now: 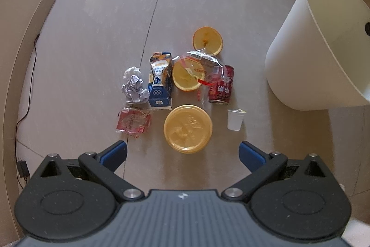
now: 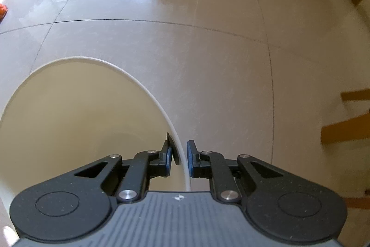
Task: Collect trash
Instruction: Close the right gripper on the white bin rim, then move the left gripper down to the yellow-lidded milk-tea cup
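I had the white bin [image 1: 307, 57] standing on the tiled floor [image 1: 97, 38], and I took it as my landmark for everything else. As far as I could see into it from the right wrist view, the inside wall and the bottom showed bare, so I judged that nothing had gone in yet and the whole collection was still ahead of me. All the trash lay in one cluster to the left of the bin, well apart from its wall. Farthest from the bin sat the red wrapper [image 1: 133, 122] and the crumpled paper [image 1: 134, 87], with the milk carton [image 1: 160, 82] just beside the paper. Toward the bin came the yellow lid [image 1: 187, 127], the two orange slices [image 1: 207, 39], one of them under a clear plastic wrapper [image 1: 205, 71], then the red can [image 1: 221, 86]. Nearest the bin stood the small white cup [image 1: 235, 119]. My left gripper [image 1: 182, 152] hung above the cluster with its jaws spread wide and nothing between them. My right gripper [image 2: 182, 157] straddled the bin's rim, one finger inside and one outside; the jaws stood narrowly apart with a visible gap to the rim on each side, so I read them as not clamping it.
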Tool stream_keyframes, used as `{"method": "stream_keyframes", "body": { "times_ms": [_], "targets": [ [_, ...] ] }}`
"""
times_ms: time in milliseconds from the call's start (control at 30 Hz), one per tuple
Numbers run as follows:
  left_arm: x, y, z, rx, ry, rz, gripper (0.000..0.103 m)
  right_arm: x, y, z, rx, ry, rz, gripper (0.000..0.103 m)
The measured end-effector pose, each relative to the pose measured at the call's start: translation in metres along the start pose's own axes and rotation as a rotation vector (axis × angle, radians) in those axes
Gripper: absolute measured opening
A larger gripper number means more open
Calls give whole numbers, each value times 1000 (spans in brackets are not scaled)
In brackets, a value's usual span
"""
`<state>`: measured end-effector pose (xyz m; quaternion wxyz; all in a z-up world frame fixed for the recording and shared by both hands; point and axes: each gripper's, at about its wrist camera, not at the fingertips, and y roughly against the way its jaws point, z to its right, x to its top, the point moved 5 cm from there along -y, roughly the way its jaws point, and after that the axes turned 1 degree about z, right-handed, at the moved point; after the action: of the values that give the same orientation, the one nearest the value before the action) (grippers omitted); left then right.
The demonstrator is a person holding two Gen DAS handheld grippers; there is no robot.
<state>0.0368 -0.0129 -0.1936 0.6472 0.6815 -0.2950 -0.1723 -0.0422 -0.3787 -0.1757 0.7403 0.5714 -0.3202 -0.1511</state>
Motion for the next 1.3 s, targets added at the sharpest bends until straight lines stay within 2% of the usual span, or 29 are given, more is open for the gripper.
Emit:
{"method": "stream_keyframes", "body": {
  "times_ms": [200,300,400,567,700,833,1100,1167,1300],
  "targets": [
    [-1,-7,-5,-22,-16,9,102,4,-1,-10,-17,18,-7,27],
    [1,-11,-3,-42,-39,33,102,2,-2,-13,-37,31,4,27],
    [7,-18,-4,-54,-59,52,102,-6,-6,-11,-60,15,2,21],
    [33,-18,-12,-103,-43,125,102,-18,2,-22,-78,10,-37,18],
    [65,-13,-14,-100,-67,210,102,-28,11,-28,-104,-22,-58,18],
    [82,-9,-16,-89,-120,290,102,-46,16,-30,-131,-65,-67,18],
    [97,-14,-14,-93,-197,311,102,-65,14,-19,-95,-121,-85,16],
    [99,-10,-16,-82,-171,328,102,-66,17,-15,-85,-141,-85,16],
    [95,-3,-21,-146,-104,309,101,-63,9,-12,-86,-156,-76,17]
  ]
}}
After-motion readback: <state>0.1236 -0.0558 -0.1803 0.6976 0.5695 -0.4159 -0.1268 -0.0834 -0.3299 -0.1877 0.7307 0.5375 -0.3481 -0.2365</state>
